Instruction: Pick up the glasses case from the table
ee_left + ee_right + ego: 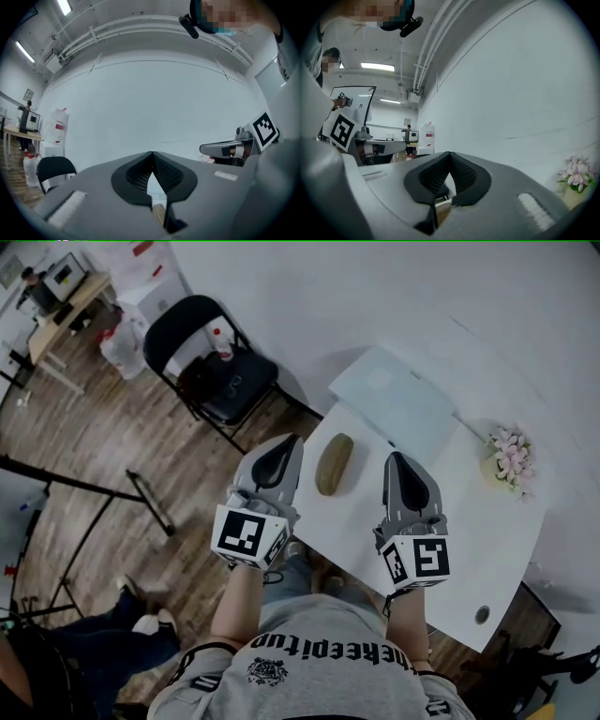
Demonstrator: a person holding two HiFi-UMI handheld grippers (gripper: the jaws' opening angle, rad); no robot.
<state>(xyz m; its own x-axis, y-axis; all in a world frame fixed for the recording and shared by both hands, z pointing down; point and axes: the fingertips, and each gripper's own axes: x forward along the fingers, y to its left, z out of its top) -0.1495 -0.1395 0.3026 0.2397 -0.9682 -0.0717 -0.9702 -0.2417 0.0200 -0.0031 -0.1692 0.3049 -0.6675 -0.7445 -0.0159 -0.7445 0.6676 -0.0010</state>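
Observation:
The glasses case (335,464), a tan-brown oval, lies near the left edge of the white table (469,540). Both grippers are held level above the table's near side, one on each side of the case and touching nothing. My left gripper (290,440) is just left of the case, over the table's edge, with its jaws shut and empty. My right gripper (395,457) is to the right of the case, also shut and empty. In the left gripper view the black pads meet at the tip (152,153), and a brown sliver of the case (159,213) shows below them. The right gripper view shows its tips (449,153) closed together.
A pale blue board (394,399) lies at the table's far end, and a pot of pink flowers (509,457) stands at the right. A black folding chair (220,362) stands on the wooden floor to the left. Black stand legs (141,488) cross the floor.

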